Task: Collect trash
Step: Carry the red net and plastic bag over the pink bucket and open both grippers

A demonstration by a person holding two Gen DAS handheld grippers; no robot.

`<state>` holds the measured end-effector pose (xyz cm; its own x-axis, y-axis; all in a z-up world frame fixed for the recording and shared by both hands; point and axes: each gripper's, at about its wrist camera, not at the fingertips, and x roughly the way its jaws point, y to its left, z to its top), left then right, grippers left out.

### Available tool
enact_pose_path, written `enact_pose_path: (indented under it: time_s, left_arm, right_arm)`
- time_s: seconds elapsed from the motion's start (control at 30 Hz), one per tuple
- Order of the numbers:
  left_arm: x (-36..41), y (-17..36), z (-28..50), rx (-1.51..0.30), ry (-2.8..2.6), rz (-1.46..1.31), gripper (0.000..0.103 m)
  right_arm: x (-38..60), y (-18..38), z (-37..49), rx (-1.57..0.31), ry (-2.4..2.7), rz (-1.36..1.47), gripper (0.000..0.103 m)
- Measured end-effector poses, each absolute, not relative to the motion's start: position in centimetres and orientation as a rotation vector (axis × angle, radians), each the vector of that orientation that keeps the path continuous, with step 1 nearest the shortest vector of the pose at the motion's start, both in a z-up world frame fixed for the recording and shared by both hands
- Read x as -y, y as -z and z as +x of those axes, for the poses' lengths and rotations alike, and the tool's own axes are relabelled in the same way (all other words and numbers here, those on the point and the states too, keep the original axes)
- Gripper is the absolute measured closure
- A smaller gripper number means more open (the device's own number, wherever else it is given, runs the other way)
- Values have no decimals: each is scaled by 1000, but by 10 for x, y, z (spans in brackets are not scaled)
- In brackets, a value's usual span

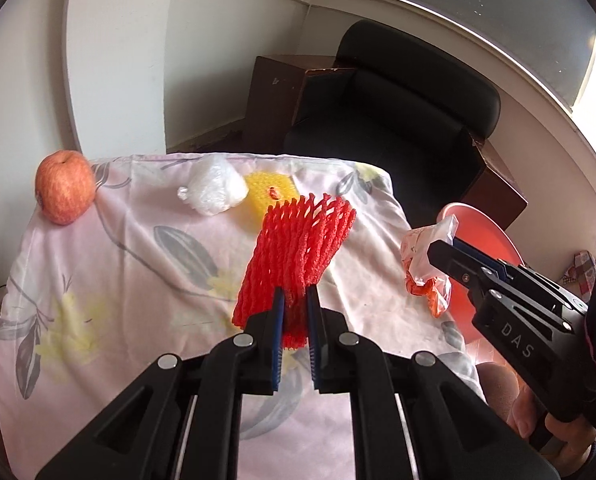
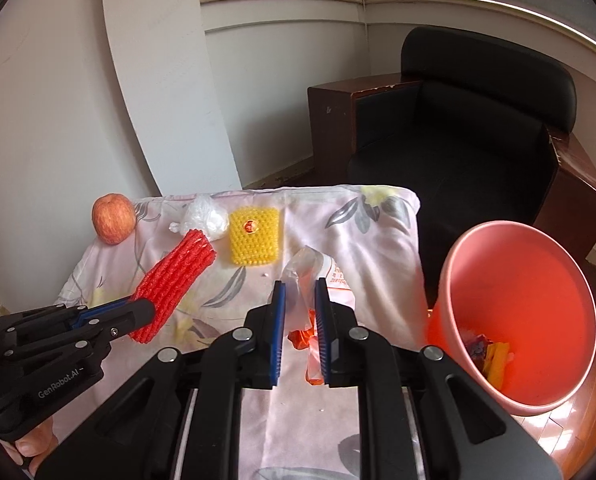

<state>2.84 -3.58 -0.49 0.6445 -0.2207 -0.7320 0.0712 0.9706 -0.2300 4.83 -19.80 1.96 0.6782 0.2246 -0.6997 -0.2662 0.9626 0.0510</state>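
Red foam net (image 1: 298, 256) clamped in left hand-held gripper (image 1: 296, 312), lifted

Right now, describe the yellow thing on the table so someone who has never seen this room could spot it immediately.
Start at the table draped in a pink floral cloth, in front of the black armchair. Near its far edge lies the yellow foam net, flat and squarish, beside a crumpled clear plastic bag. It is the only yellow piece of trash there, with a small red sticker on top.

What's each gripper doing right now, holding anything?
Left gripper: closed on the red foam net.
Right gripper: closed on the crumpled plastic bag.
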Motion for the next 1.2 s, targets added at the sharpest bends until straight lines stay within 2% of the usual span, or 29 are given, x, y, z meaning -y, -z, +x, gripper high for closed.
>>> enact_pose_path:
  time_s: [0.67, 1.2]
  left_arm:
    - [200, -24, 81, -838, 449, -110, 94]
    - [262, 13, 122, -986, 484, -109, 93]
  right_arm:
    - [340, -38, 57, -738, 33, 45, 88]
    - [398, -6, 65, -816, 91, 128, 88]
